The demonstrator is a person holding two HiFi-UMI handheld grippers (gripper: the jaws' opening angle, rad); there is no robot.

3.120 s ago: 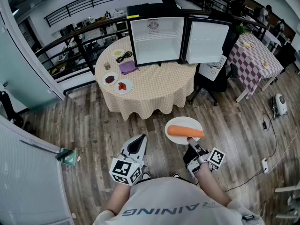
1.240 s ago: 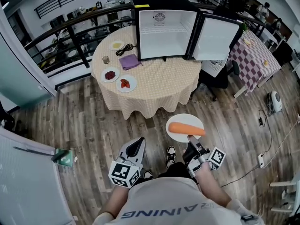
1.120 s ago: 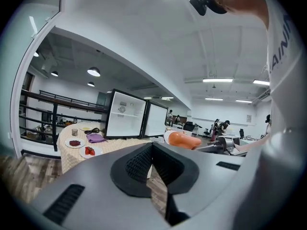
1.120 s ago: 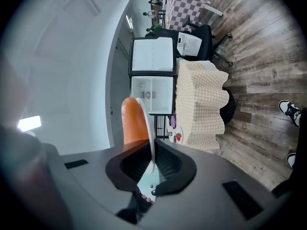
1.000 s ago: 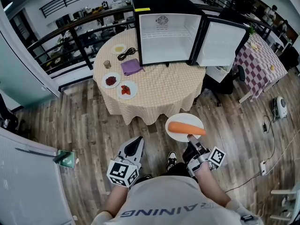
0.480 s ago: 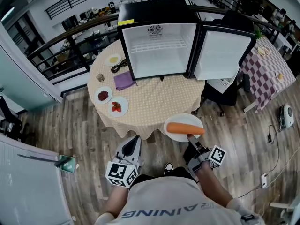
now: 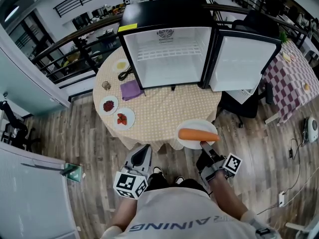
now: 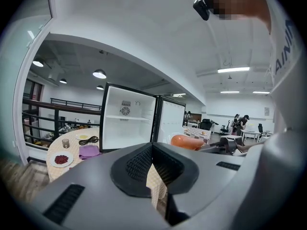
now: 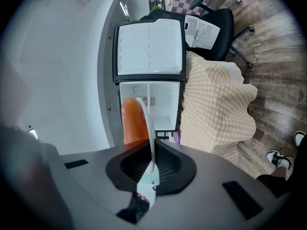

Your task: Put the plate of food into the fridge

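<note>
The person wears a pale grey shirt (image 7: 172, 210) with dark block lettering across the near side, and black shoes (image 9: 276, 159) with white soles. The left claw (image 7: 143, 151) and the right claw (image 7: 204, 147) each have a smooth light-grey shell tapering to a blunt wedge, lined with black ribbed pads (image 8: 138, 166). Behind each sits a white cube (image 7: 130, 183) printed with black square markers.

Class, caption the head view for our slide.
Right gripper holds a white plate with a carrot, facing the open fridge.
</note>
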